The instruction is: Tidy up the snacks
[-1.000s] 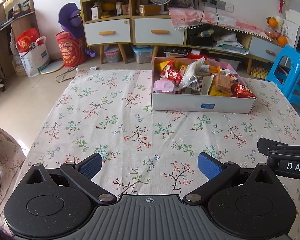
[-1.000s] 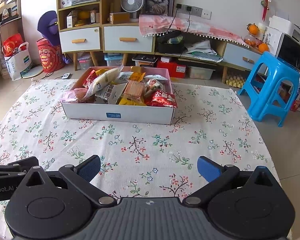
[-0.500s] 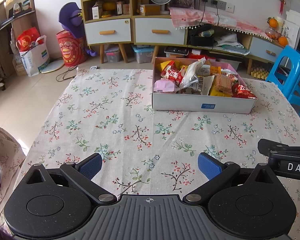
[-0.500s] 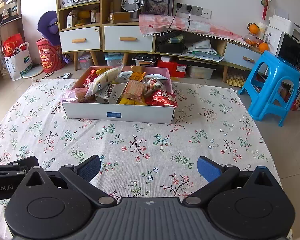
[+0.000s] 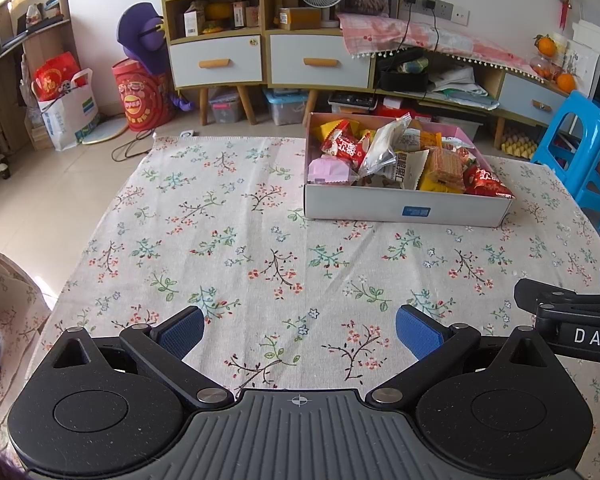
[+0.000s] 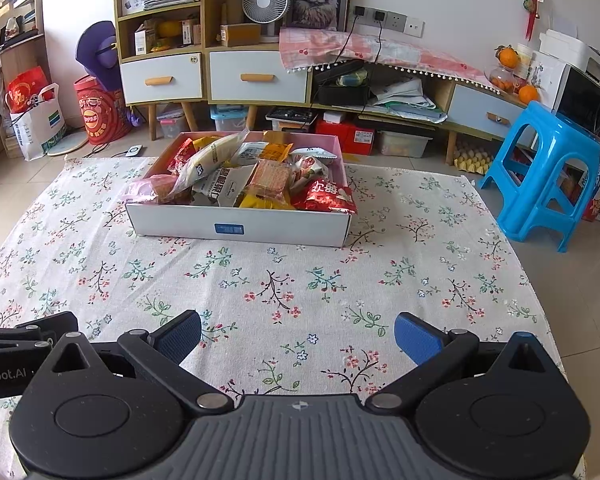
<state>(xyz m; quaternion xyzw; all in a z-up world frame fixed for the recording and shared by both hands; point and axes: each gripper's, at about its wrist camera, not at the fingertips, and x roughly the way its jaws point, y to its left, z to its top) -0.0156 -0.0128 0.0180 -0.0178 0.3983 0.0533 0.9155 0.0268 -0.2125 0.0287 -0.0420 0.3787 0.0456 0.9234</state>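
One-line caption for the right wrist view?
Open right tool hovers over floral cloth, facing a box heaped with snacks.

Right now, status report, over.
Left gripper and right gripper open, empty. Snacks piled in the box. Tablecloth between is bare.

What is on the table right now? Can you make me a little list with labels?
surface: floral tablecloth
container: white cardboard box, far side of the cloth
box contents: heaped snack packets, including a red packet at the box's right front corner and a pink packet at its left front corner
left tool: open, holding nothing, above the near edge of the cloth
right tool: open, holding nothing
loose snacks on cloth: none seen
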